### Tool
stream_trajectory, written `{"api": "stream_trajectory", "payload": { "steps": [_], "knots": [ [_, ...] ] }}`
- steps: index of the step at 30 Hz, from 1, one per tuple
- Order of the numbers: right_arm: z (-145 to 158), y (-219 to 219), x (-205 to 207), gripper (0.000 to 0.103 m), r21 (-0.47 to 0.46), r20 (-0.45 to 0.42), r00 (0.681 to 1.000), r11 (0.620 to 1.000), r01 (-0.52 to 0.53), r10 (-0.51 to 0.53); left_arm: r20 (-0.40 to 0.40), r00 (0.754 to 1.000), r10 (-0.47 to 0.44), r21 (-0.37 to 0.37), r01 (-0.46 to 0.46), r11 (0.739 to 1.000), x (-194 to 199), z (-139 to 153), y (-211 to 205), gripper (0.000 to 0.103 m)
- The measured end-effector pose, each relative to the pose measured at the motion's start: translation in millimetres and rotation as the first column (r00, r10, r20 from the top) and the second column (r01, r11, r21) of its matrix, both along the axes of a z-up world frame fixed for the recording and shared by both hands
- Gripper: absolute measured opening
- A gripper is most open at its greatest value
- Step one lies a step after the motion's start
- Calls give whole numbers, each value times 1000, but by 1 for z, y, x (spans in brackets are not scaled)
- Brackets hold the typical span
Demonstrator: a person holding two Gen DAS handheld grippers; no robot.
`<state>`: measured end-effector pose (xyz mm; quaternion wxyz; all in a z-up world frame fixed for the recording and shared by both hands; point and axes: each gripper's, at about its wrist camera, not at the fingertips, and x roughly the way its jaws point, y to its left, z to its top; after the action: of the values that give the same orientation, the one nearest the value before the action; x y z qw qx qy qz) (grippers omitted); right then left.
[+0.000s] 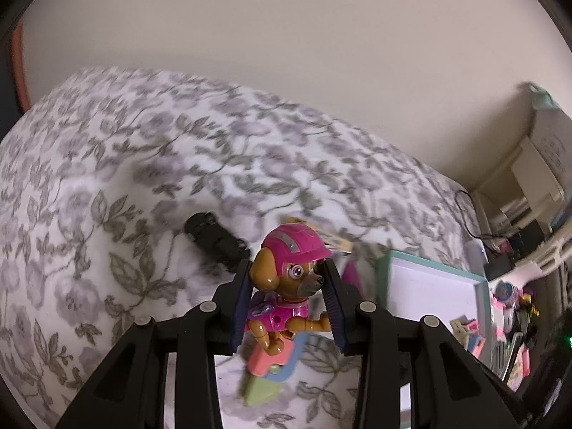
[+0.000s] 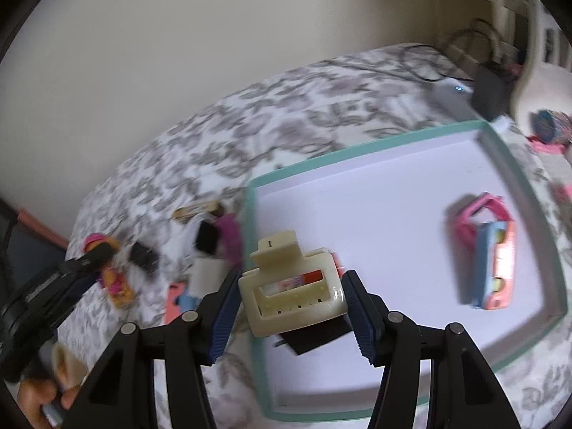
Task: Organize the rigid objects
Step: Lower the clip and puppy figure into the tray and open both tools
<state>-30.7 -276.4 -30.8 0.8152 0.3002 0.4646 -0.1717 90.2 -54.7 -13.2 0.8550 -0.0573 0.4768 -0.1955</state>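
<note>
My left gripper [image 1: 286, 300] is shut on a pink-helmeted toy dog figure [image 1: 289, 279] and holds it above the floral bedspread [image 1: 143, 164]. My right gripper [image 2: 291, 304] is shut on a cream hair claw clip [image 2: 293, 286] over the near left edge of a white tray with a teal rim [image 2: 357, 153]. A pink and blue toy car [image 2: 489, 250] lies in the tray at the right. The left gripper with the toy dog [image 2: 107, 264] also shows at the left of the right wrist view. The tray [image 1: 429, 286] shows to the right of the left gripper.
A black toy car [image 1: 214, 239], a wooden stick [image 2: 196, 211], a magenta piece [image 2: 230, 239], black blocks [image 2: 143, 257] and a coral and blue piece [image 1: 271, 357] lie on the bedspread. Cables and a dark box [image 2: 489, 85] sit at the far corner. Clutter [image 1: 511, 307] lies off the bed's right side.
</note>
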Motion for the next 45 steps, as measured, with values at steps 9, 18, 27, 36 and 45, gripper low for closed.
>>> {"api": "stream_trajectory", "payload": {
  "steps": [9,18,27,36,45],
  "knots": [
    [6,-40,-24,60,-44,-26,991,991,129,-130,29,976,-217,36,216,976,-48,14,-63,40],
    [18,-60,-44,60,-83,-16,981,978,192,-194,-45,932,-360,59,362,930,-85,2,-111,40],
    [0,-64,-43,60,-42,-81,982,985,169,-172,-132,907,-400,105,414,904,-102,-16,-130,40],
    [-17,-60,-37,60,-19,-140,984,994,110,-112,-197,898,-394,157,425,891,-107,-38,-140,40],
    [-41,-59,-35,60,12,-211,974,996,89,-84,-217,906,-363,184,403,896,-103,-51,-139,40]
  ]
}}
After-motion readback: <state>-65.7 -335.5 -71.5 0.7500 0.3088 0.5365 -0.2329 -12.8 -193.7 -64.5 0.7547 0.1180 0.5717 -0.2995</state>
